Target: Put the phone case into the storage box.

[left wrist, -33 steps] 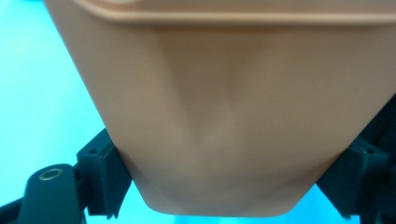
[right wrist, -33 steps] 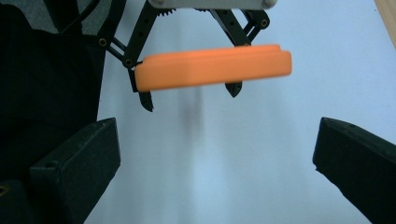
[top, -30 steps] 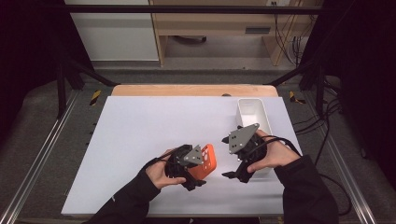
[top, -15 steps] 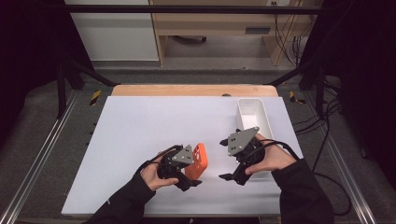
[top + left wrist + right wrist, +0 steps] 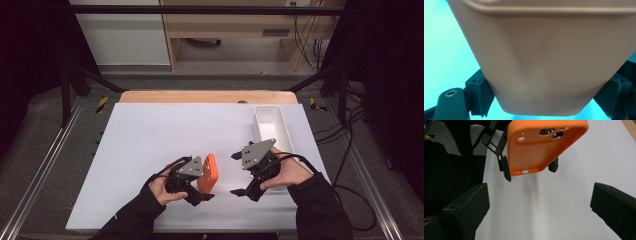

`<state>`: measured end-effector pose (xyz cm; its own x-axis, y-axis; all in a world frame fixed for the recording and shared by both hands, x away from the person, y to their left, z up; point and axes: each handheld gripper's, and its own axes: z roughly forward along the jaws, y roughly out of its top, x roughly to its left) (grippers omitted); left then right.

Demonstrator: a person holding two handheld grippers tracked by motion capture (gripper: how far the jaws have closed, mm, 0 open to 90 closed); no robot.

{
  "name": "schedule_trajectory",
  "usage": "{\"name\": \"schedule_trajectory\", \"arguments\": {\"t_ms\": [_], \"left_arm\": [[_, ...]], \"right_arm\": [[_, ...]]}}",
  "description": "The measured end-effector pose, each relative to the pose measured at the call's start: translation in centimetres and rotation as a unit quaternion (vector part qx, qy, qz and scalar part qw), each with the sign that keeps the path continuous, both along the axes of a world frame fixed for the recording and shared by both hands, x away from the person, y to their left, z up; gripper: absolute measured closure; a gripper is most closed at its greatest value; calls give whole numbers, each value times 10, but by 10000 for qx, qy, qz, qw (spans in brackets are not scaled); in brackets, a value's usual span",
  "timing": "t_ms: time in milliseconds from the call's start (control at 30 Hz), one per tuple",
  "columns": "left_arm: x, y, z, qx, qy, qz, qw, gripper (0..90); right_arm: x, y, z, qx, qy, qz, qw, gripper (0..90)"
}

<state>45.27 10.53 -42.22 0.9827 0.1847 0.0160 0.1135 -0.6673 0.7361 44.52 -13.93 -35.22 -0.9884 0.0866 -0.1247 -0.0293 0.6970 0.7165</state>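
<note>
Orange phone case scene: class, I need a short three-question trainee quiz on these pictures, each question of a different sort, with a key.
1. True or false: the left gripper is shut on the orange phone case.
2. Where does the white tray stand? A) at the table's left edge B) on the right side of the table, beyond the right gripper C) on the floor
3. Fill in: the right gripper's fingers hold ____.

Key
1. True: its fingers press on both sides of the case.
2. B
3. Nothing: they stand apart over the white table top, and have just been closing a little with nothing between them.
</note>
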Motion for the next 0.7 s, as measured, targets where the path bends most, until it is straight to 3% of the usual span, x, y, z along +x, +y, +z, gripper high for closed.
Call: {"name": "schedule_trajectory", "arguments": {"t_ms": [333,700], "left_arm": [[-2,-3,13,-335,-67,-115,9994,154],[-3,-13,23,-464,-129,-331,9983,154]], "right_arm": [[1,5,-2,207,181,47,9996,31],[0,4,2,406,180,8,9990,37]]}}
